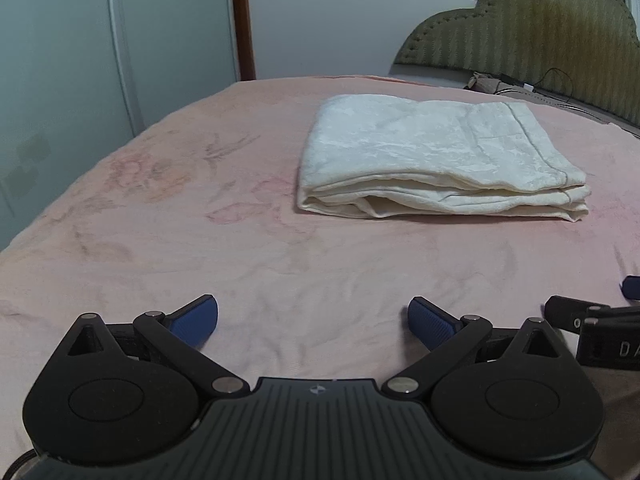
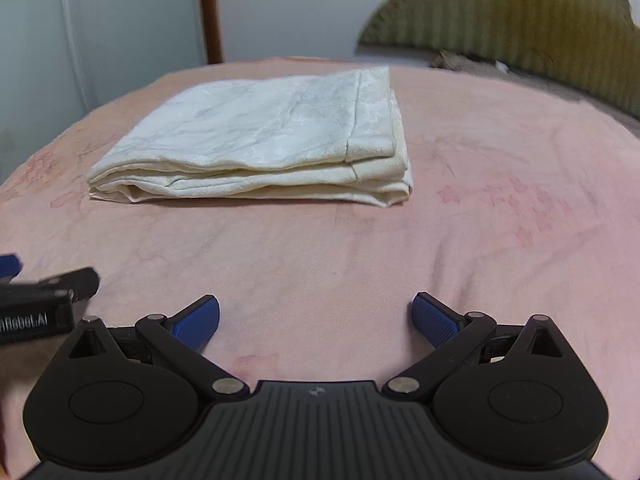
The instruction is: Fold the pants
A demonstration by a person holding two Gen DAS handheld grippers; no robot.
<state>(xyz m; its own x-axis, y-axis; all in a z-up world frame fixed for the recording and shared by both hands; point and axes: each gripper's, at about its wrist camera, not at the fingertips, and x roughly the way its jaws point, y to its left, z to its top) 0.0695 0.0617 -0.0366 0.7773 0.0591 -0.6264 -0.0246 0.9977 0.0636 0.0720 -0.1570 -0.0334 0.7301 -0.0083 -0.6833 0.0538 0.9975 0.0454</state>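
Note:
The cream-white pants lie folded in a flat stacked rectangle on the pink bed; they also show in the right wrist view. My left gripper is open and empty, low over the sheet, well short of the pants, which lie ahead and to its right. My right gripper is open and empty too, with the pants ahead and to its left. Each gripper shows at the edge of the other's view: the right one, the left one.
The pink floral bedsheet covers the bed. A green padded headboard stands at the back right with cables and small items at its foot. Pale wardrobe doors and a brown door frame stand at the back left.

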